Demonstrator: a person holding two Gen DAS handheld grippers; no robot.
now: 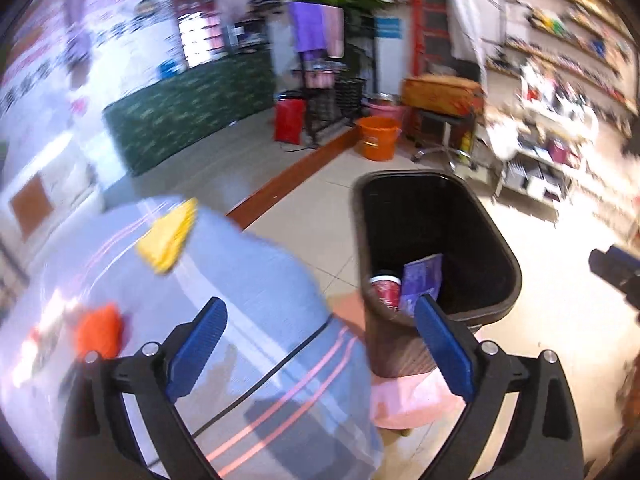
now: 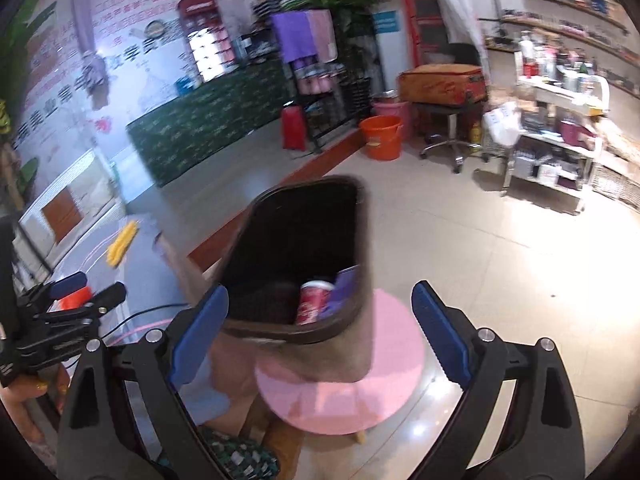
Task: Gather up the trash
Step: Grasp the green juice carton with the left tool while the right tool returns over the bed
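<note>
A dark brown bin (image 1: 436, 248) stands on a pink stool (image 1: 404, 400), to the right of a table under a light blue cloth (image 1: 256, 280). A red cup (image 1: 386, 290) and a purple packet (image 1: 422, 282) lie inside the bin. On the cloth sit a yellow piece (image 1: 168, 240) and an orange piece (image 1: 98, 332). My left gripper (image 1: 320, 344) hangs open and empty over the table's edge. My right gripper (image 2: 320, 334) is open in front of the bin (image 2: 296, 248), holding nothing; the cup (image 2: 314, 302) shows between its fingers. The left gripper (image 2: 98, 286) appears at that view's left.
An orange bucket (image 1: 378, 138) and a pink bucket (image 1: 386, 110) stand on the tiled floor behind the bin. A green-covered counter (image 1: 188, 108) runs at the back left. A swivel stool bearing a box (image 2: 444, 80) and a shelf trolley (image 2: 560, 132) are at the right.
</note>
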